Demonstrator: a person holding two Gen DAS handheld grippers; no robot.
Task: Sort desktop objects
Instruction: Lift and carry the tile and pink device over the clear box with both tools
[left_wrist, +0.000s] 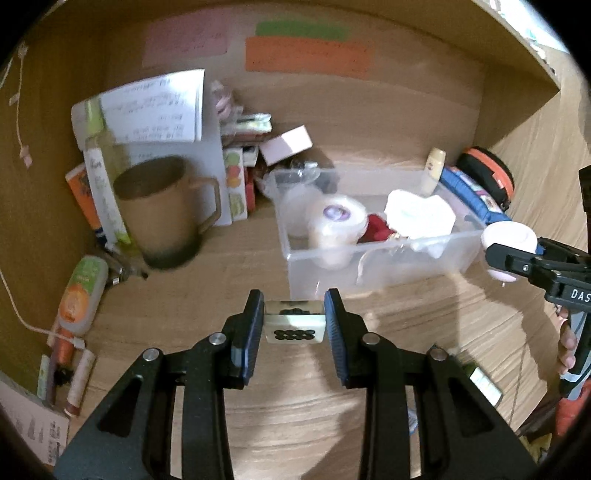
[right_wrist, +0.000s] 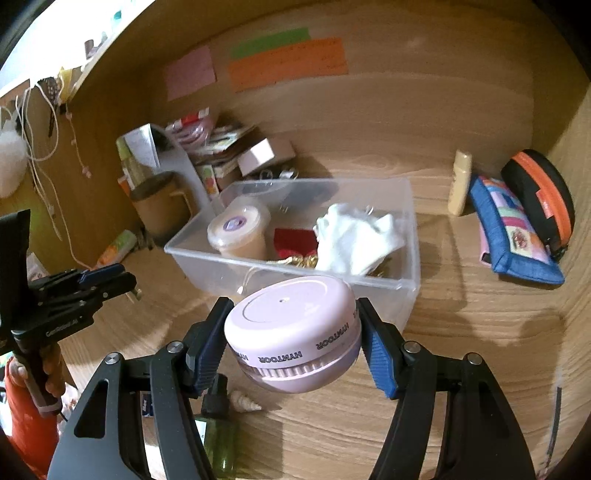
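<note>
Gripping mahjong tile left hand-held gripper; right hand-held gripper clamps pink device.

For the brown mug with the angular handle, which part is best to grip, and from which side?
Grip the brown mug by its handle, coming from the clear box side. It stands upright, the handle juts out that way, and bottles crowd its other side.

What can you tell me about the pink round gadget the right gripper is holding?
The gadget is a squat pale-pink puck, plastic by its look, with a flat top bearing a circular groove and a tiny central hole. HYNTOOR is printed repeatedly around its side, reading upside down here, above a ribbed band. The right gripper is shut on it, blue jaw pads pressing opposite sides, holding it tilted in the air just in front of the clear bin. Nothing else touches it.
</note>
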